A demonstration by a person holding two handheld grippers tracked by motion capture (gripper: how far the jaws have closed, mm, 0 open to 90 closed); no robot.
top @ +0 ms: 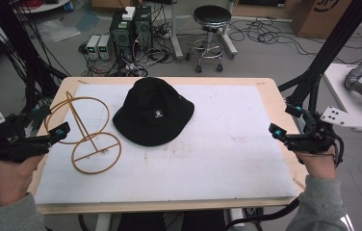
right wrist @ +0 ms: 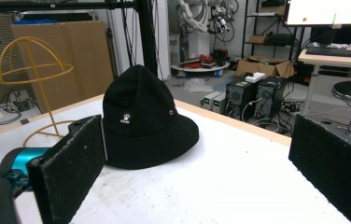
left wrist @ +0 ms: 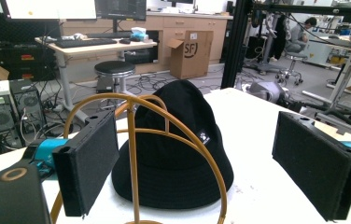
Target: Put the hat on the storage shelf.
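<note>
Black bucket hat (top: 153,111) with small white logo mid-table, mustard-yellow wire hat stand (top: 88,132) near left edge, white mat (top: 208,154) over pale wood table (top: 271,91), black grippers with teal accents at both sides.

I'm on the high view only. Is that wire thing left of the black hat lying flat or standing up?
Observer: Standing. The right gripper view shows the wire hat stand upright, a dome on a thin post above a ring base.
Operator: Is the hat on it?
Observer: No. In the same view the black hat sits on the white table, apart from the stand.
Operator: Are my jaws open?
Observer: Yes. The left gripper shows its two pads spread wide with nothing between them, aimed at the stand and the hat behind it. The right gripper is spread the same way.
</note>
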